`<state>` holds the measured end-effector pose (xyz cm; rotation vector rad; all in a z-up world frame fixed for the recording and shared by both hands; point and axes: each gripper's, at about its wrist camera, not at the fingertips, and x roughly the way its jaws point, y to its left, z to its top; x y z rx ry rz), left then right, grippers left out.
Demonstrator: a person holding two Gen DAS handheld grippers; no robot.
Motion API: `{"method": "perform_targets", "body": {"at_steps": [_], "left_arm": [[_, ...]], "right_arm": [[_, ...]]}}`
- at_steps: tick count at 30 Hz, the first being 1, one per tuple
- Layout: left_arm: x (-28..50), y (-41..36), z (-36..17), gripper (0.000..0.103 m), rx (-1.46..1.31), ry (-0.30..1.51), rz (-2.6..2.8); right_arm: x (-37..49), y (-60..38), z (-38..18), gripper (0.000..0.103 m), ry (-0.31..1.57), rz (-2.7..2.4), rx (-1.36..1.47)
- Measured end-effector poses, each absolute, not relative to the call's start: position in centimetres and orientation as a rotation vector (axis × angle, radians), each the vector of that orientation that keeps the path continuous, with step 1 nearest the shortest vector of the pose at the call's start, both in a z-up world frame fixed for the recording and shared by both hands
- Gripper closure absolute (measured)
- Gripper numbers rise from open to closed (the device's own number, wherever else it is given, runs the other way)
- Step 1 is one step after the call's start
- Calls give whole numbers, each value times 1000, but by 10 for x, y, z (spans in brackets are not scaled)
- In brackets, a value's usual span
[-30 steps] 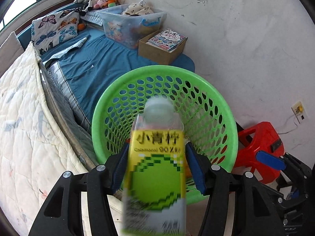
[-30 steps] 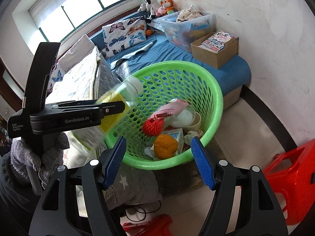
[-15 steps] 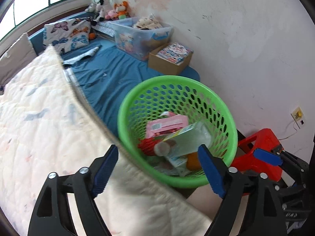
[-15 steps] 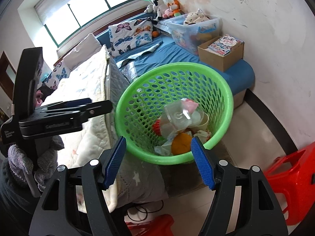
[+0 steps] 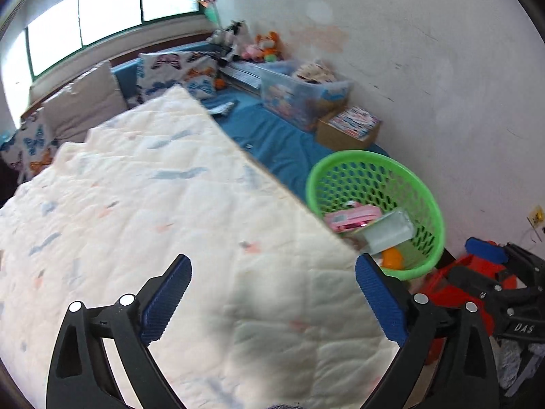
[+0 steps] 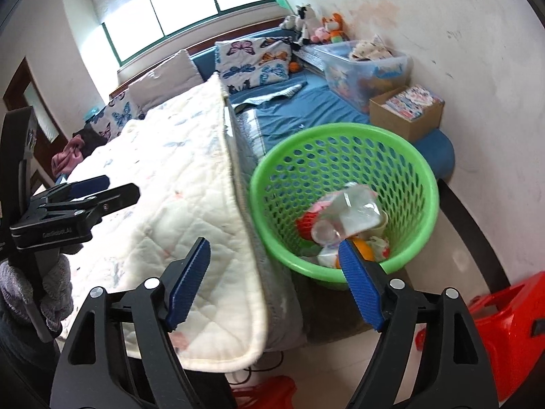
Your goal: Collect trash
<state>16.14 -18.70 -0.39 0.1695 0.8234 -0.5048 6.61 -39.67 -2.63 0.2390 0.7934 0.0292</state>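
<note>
A green perforated basket (image 6: 422, 184) stands on the floor beside the bed and holds several pieces of trash, with a clear plastic bottle (image 6: 354, 211) lying on top. It also shows in the left wrist view (image 5: 432, 204), with the bottle (image 5: 388, 230) next to a pink packet (image 5: 351, 218). My left gripper (image 5: 272, 300) is open and empty above the white quilt (image 5: 153, 221). My right gripper (image 6: 274, 283) is open and empty, near the basket's front rim. The left gripper also shows in the right wrist view (image 6: 85, 192).
The bed fills the left, with butterfly pillows (image 6: 255, 58) at its head. A clear storage bin (image 6: 368, 64) and a cardboard box of books (image 6: 408, 109) sit on the blue mattress by the wall. A red plastic stool (image 6: 504, 334) stands on the floor at right.
My left gripper let the bottle go into the basket, opened, and swung left over the quilt. The right gripper pulled back a little from the basket.
</note>
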Motion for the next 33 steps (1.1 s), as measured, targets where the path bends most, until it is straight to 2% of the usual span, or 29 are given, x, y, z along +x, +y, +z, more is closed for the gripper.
{"method": "perform_targets", "body": {"at_steps": [14,33], "left_arm": [[123,-89,7,7,87,779,-307],[71,-11,15,7,-2,707,-112]], "right_arm": [[62,-325,-12,10,756,96,121],[47,-275,0,9,694,144,84]]}}
